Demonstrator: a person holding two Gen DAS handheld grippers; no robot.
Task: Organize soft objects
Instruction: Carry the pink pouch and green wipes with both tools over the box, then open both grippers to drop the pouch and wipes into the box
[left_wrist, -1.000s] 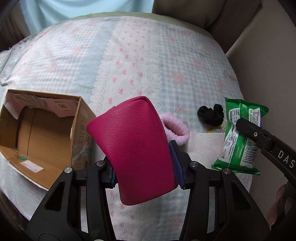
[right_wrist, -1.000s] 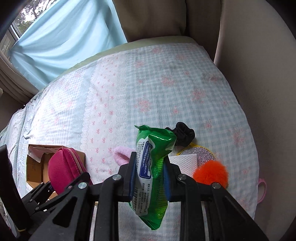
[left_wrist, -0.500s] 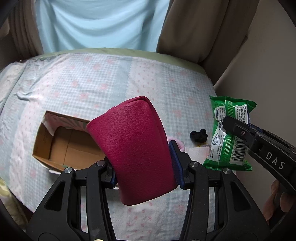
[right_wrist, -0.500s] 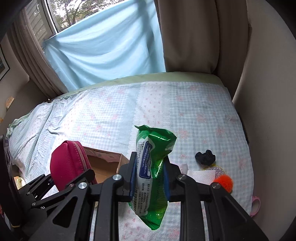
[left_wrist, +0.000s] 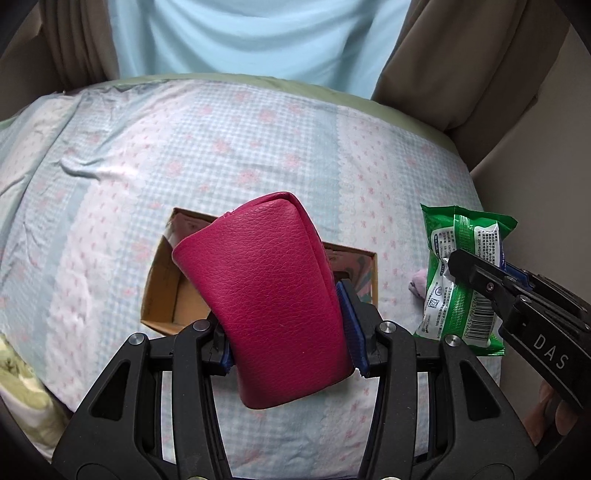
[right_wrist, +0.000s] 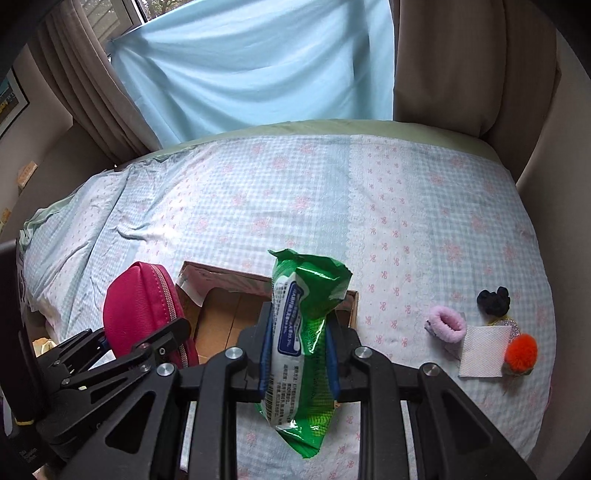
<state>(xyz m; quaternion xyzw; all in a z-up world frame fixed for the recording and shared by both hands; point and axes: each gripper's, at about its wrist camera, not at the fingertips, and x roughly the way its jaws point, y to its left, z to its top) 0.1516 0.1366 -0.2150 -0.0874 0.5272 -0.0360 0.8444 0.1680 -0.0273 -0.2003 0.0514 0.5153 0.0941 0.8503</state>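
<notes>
My left gripper is shut on a magenta leather pouch and holds it above the open cardboard box on the bed. My right gripper is shut on a green wet-wipes pack, also held over the box. The pouch and left gripper show at the left of the right wrist view. The wipes pack and right gripper show at the right of the left wrist view. The box looks empty where its floor shows.
On the bed right of the box lie a pink fuzzy scrunchie, a black scrunchie, a white napkin and an orange pom-pom. The bedspread is blue-and-pink checked. Curtains hang behind; a wall stands at the right.
Both grippers have risen and moved left with their loads, from beside the box to above it. The box now sits lower and more central in both views.
</notes>
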